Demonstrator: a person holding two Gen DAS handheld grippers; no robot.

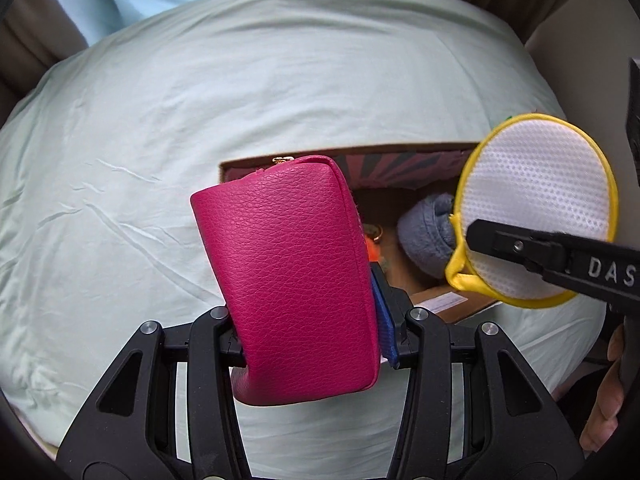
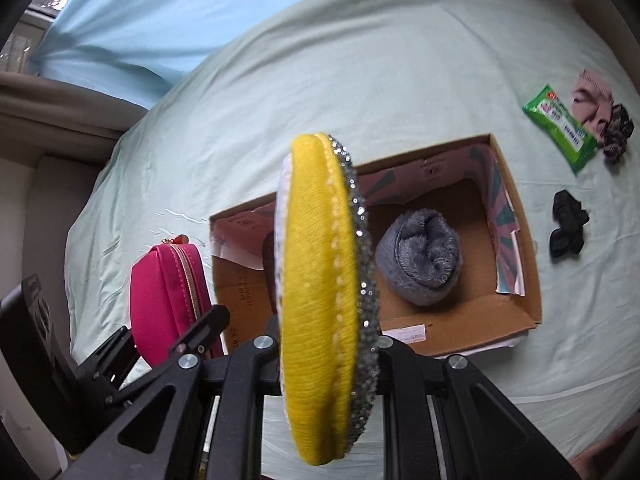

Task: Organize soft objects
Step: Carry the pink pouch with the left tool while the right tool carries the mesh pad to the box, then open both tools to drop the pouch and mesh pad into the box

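Observation:
My left gripper (image 1: 312, 344) is shut on a pink leather pouch (image 1: 292, 276) and holds it above the bed, just left of an open cardboard box (image 1: 440, 300). The pouch also shows in the right wrist view (image 2: 168, 296). My right gripper (image 2: 326, 344) is shut on a round yellow scrub pad (image 2: 320, 296) with a white mesh face (image 1: 536, 208) and a silver sequin side, held edge-on over the box (image 2: 516, 240). A rolled grey fuzzy cloth (image 2: 420, 260) lies inside the box.
The box sits on a pale green bedsheet (image 1: 200, 120). To the right of the box lie a green wipes packet (image 2: 560, 132), a pink cloth item (image 2: 592, 100), a dark scrunchie (image 2: 618, 132) and a black scrunchie (image 2: 568, 224). A light blue curtain (image 2: 160, 20) hangs behind the bed.

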